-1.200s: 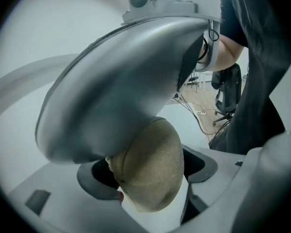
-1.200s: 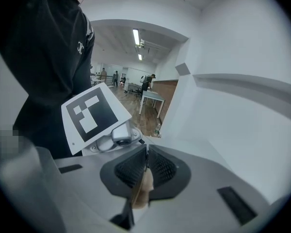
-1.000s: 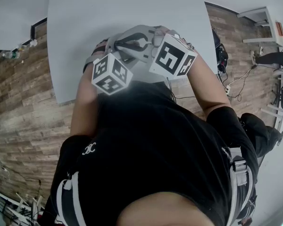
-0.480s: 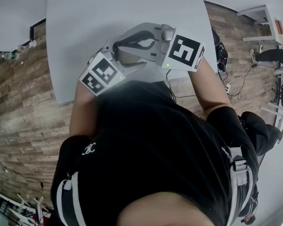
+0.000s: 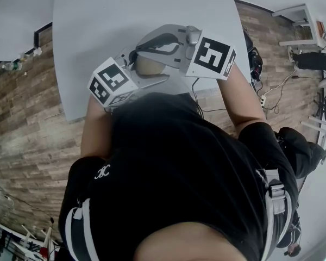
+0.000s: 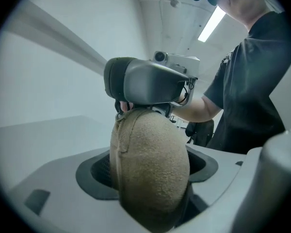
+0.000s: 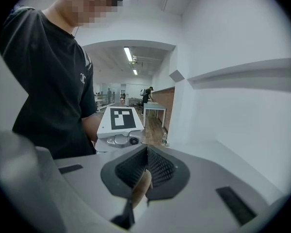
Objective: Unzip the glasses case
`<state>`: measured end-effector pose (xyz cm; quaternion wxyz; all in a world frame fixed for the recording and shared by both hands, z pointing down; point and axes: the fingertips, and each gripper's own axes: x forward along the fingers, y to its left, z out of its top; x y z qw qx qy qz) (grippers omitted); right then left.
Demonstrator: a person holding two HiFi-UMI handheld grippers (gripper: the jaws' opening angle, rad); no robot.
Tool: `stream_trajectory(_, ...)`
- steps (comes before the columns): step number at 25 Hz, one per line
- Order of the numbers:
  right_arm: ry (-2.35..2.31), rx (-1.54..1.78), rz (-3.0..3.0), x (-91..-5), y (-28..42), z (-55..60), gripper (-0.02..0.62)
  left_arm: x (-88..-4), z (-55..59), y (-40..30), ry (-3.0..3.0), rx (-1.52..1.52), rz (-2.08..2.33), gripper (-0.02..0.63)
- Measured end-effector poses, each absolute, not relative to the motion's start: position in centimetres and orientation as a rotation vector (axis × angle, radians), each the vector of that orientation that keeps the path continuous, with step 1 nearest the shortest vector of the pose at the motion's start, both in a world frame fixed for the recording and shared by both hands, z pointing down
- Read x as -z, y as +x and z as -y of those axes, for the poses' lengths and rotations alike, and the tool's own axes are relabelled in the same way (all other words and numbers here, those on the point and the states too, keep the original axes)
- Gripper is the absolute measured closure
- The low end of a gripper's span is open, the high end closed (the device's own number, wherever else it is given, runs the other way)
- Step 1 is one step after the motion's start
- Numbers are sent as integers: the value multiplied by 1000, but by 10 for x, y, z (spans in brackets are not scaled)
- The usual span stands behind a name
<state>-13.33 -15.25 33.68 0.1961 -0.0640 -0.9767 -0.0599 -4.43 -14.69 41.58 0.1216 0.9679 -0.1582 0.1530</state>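
The tan fuzzy glasses case (image 6: 153, 144) stands on edge between the pads of my left gripper (image 6: 149, 174), which is shut on it. Its zip seam runs up the left side. My right gripper (image 6: 136, 106) meets the case's top end from the far side. In the right gripper view the right gripper (image 7: 145, 171) is shut, with a small tan zipper tab (image 7: 139, 191) pinched between its pads. From the head view the case (image 5: 146, 65) shows as a tan patch between the two grey grippers, held above the white table (image 5: 125, 15).
The grippers hang over the near edge of the table, close to the person's chest. Wood floor (image 5: 27, 118) lies on both sides. A cable and power strip (image 5: 263, 99) lie on the floor at right, with white furniture (image 5: 304, 23) beyond.
The left gripper has rolled and its marker cube has shifted left. The right cube has moved up and to the right. The tan case now shows between them.
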Motion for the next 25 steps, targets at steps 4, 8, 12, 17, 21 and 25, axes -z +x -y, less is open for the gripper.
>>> stream_trajectory(4, -117, 172, 2732, -338, -128, 164, 578, -413, 155, -50, 2815, -398, 535, 232)
stream_trajectory(8, -78, 167, 2734, -337, -126, 171, 578, -408, 159, -56, 2818, -325, 585, 233)
stream_trajectory(12, -91, 97, 2768, -333, -120, 175, 578, -396, 157, -59, 2807, -214, 562, 236)
stream_trajectory(17, -91, 44, 2772, -335, -112, 177, 578, -396, 158, -56, 2787, -172, 556, 236)
stream_trajectory(21, -77, 53, 2754, -338, -108, 179, 578, -401, 161, -58, 2795, -224, 582, 236)
stream_trajectory(25, -75, 9, 2742, -340, -100, 183, 578, -403, 168, -76, 2771, -200, 615, 236)
